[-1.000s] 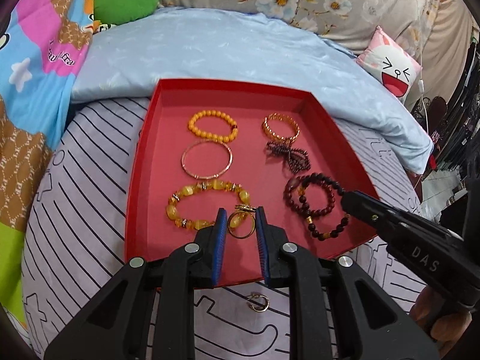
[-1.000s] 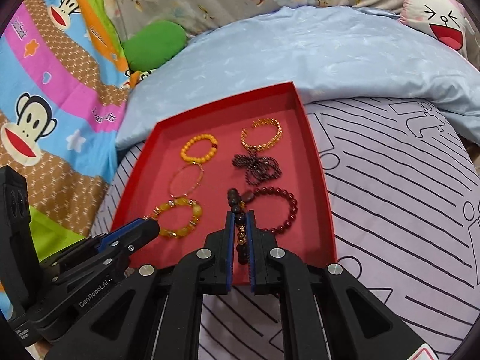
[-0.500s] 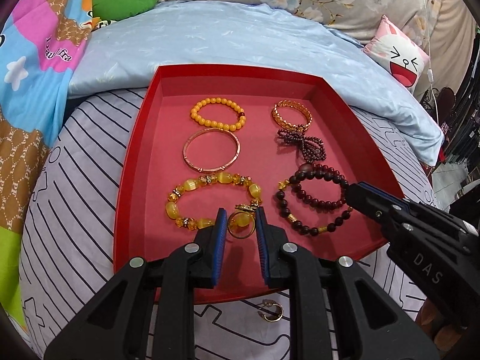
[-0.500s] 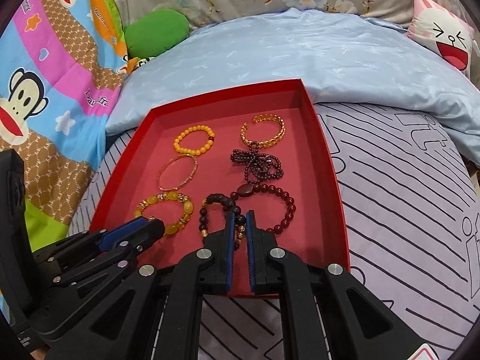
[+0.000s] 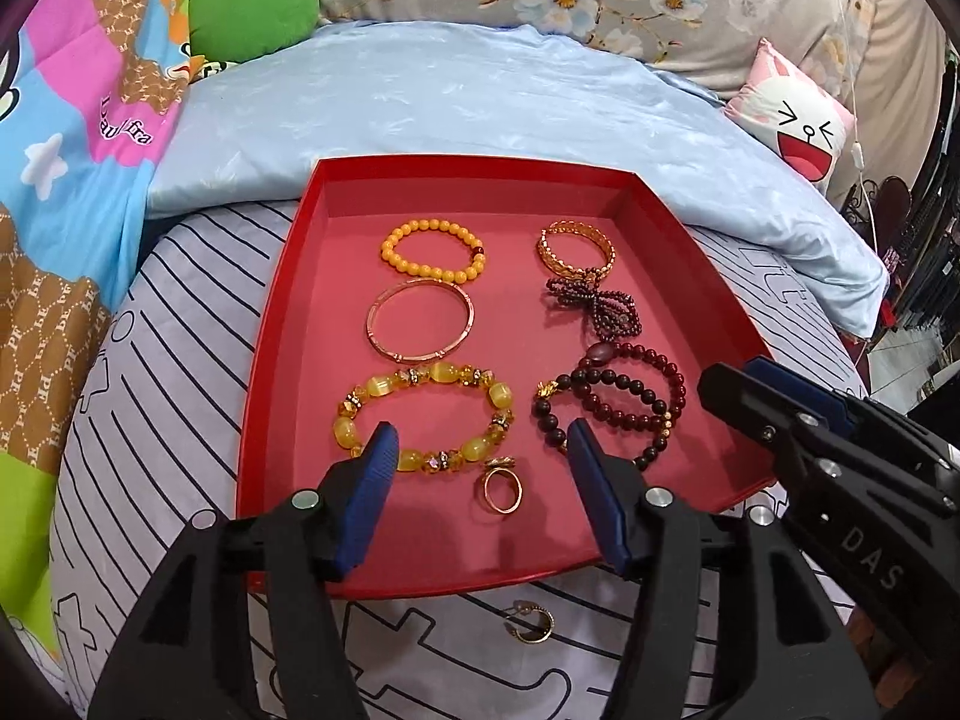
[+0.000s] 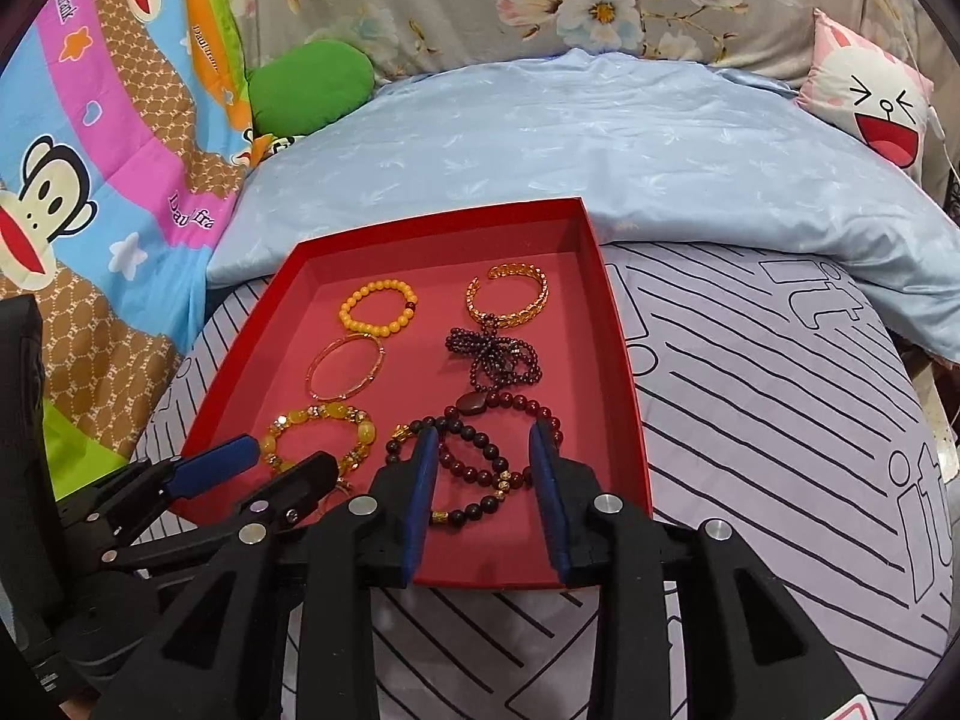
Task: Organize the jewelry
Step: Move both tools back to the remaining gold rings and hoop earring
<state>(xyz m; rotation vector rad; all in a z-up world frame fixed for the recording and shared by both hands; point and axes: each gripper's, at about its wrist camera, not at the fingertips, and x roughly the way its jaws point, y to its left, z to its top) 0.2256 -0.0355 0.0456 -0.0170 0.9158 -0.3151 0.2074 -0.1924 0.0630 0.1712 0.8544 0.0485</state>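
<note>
A red tray [image 5: 282, 324] [image 6: 621, 360] lies on the bed with several bracelets in it. My left gripper [image 5: 483, 447] is open over the tray's near edge. A gold ring [image 5: 503, 489] lies on the tray floor between its fingers, beside a yellow bead bracelet [image 5: 423, 420]. My right gripper [image 6: 483, 453] is open over a dark red bead bracelet [image 6: 474, 462] [image 5: 606, 405] that lies in the tray. A small gold earring [image 5: 531, 627] lies on the striped sheet in front of the tray.
An orange bead bracelet [image 5: 432, 252], a thin gold bangle [image 5: 420, 318], a gold cuff [image 5: 576, 249] and a dark bead string [image 5: 594, 309] lie further back in the tray. A blue quilt [image 5: 480, 114] and cushions lie behind it.
Both grippers have opened. The left one let the gold ring go onto the tray floor. The right one let the dark red bracelet go into the tray.
</note>
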